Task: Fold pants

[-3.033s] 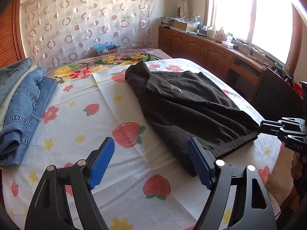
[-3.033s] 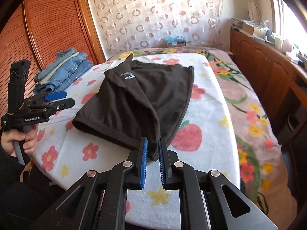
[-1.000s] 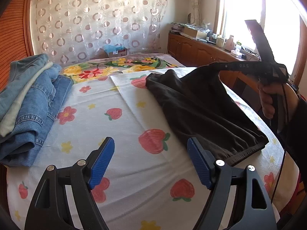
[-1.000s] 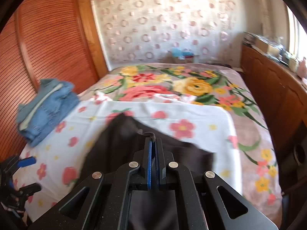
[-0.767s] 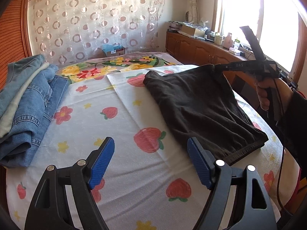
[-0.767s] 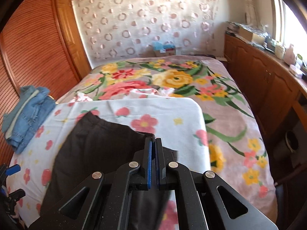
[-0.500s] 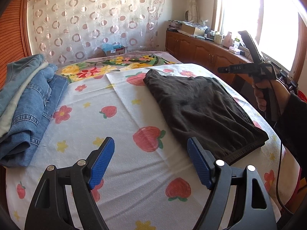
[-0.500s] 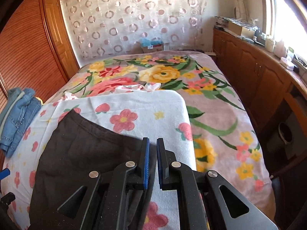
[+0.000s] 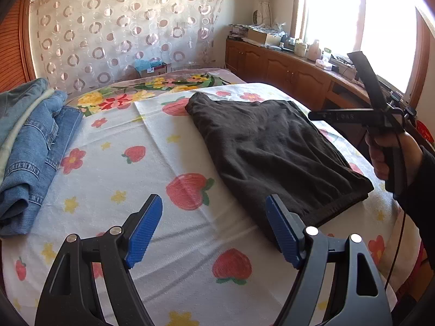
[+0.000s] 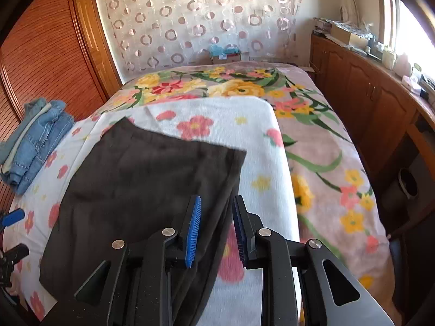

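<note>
The dark brown pants (image 9: pixel 274 152) lie folded into a flat, roughly four-sided panel on the white strawberry-and-flower towel (image 9: pixel 168 146) spread over the bed (image 10: pixel 320 141). Seen from the left wrist, their long axis runs slantwise from a far corner by the towel's fold to a near end with a thick ribbed band (image 9: pixel 339 203), which faces the near right edge of the bed. The cloth is matte and soft, faintly rumpled, with a shallow crease across the middle; the edges look straight and the layers sit on top of each other.

In the right wrist view the right tongs (image 10: pixel 214 217) hover just above the right-hand edge of the pants. Their jaws have just been opening and now stand a narrow gap apart; the edge shows through the gap, but the blue pads (image 10: pixel 193 228) do not press on it. A hand (image 9: pixel 386 152) with a dark sleeve holds that tool.

The left tongs (image 9: pixel 214 226) stand wide apart and empty above bare towel, just beside the near left corner of the pants.

A stack of folded jeans (image 9: pixel 30 141) rests at the left edge of the bed, well apart from the pants.
</note>
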{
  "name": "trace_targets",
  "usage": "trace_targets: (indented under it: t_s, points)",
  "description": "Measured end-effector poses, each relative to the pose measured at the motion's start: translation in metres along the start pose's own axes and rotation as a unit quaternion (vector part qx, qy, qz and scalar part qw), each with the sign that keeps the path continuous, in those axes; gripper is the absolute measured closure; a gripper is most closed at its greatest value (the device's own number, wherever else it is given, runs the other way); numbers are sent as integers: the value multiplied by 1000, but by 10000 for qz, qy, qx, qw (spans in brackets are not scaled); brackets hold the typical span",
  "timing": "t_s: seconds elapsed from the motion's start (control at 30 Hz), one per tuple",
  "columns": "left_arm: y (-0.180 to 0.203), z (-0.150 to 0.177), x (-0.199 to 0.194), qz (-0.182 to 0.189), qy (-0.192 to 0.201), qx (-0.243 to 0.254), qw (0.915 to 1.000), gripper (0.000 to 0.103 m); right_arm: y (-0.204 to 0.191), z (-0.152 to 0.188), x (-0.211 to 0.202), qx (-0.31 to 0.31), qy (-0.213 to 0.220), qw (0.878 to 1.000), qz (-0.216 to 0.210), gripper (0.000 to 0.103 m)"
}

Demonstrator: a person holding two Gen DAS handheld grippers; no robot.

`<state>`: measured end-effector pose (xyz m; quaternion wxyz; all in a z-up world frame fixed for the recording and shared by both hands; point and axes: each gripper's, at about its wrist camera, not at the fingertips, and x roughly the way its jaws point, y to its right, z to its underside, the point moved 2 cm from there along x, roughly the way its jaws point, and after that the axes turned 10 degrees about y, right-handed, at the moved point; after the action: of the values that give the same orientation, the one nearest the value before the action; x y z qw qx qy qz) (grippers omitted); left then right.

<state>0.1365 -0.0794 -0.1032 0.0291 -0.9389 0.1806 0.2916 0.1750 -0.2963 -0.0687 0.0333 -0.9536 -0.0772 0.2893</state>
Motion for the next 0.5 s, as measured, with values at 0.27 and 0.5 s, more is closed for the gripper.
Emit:
trace_targets:
  t_s: [0.27,0.5]
  points:
    - [13,3,9,95,-117,93,9998,24,-8,27,-29,-121,-109,9995,-252,78]
    - [19,9,17,107,-288,182,9994,24,-11,24,-25,-280,-191,9991,-257,99]
